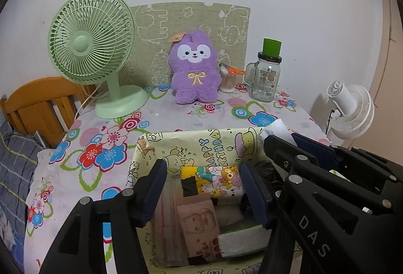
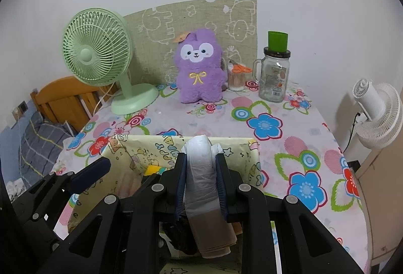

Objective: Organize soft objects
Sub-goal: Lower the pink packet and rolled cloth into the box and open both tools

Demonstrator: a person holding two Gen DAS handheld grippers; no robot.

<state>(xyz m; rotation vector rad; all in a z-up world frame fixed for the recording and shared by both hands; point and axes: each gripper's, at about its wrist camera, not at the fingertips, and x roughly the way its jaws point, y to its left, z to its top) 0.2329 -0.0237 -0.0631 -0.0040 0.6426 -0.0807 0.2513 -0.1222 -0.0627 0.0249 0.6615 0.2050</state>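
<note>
A box [image 1: 191,135] lined with yellow cartoon paper stands at the near edge of the flowered table. Inside lie a yellow cartoon-print pack [image 1: 216,180], a pink pack [image 1: 199,223] and a white pack [image 1: 241,241]. My left gripper [image 1: 205,189] hangs open over the box, its pads clear of the packs below. My right gripper [image 2: 200,173] is shut on a soft white plastic-wrapped pack [image 2: 201,168], held above the box's [image 2: 151,138] right side. A purple plush toy [image 1: 192,70] sits upright at the back of the table.
A green desk fan [image 1: 93,39] stands back left. A glass jar [image 1: 265,80] topped by a green cup and a swab tub with orange scissors [image 1: 235,71] stand back right. A white fan [image 2: 377,112] is off the table's right edge, a wooden bed frame [image 1: 37,105] to the left.
</note>
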